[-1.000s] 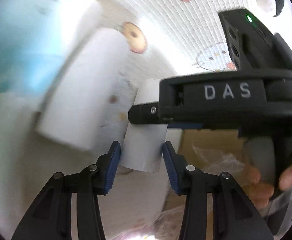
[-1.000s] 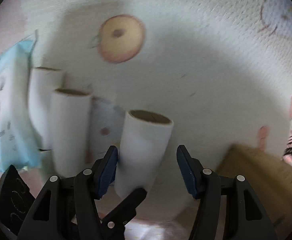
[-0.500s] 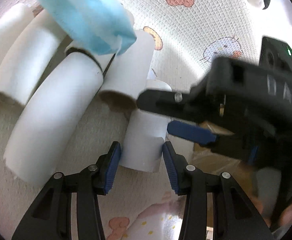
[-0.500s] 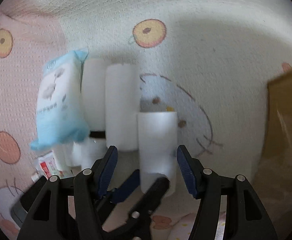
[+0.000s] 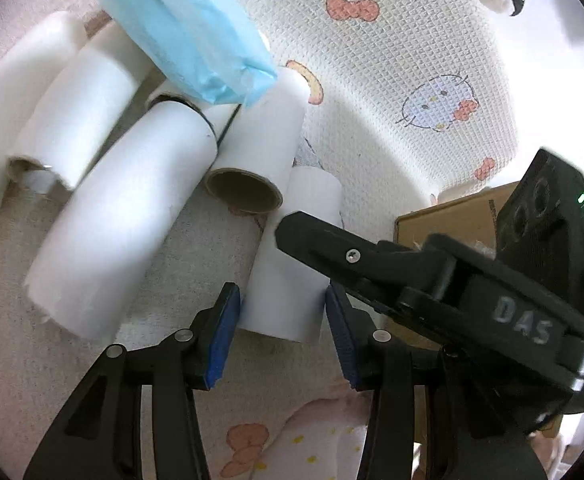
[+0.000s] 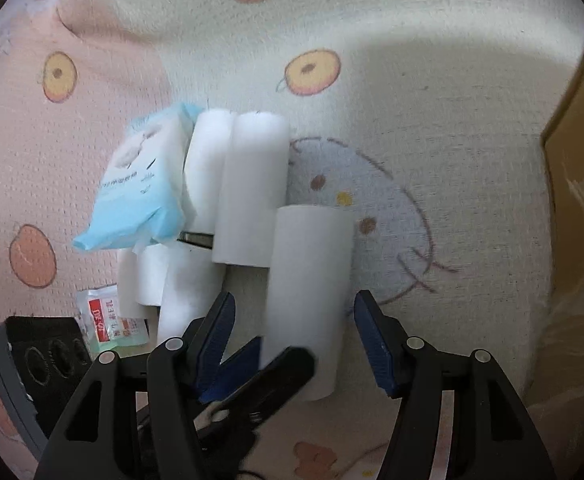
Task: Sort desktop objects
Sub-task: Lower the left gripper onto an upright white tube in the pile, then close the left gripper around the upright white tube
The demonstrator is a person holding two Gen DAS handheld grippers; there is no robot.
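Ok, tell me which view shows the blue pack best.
The right wrist view: the blue pack shows its whole printed face, lying on the white rolls. The left wrist view gives only its crumpled end, cut off by the top edge.

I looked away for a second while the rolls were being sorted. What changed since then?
The right gripper tipped down over the white roll, fingers straddling without gripping. The left gripper stayed clamped on that roll. The blue tissue pack and the other rolls did not shift.
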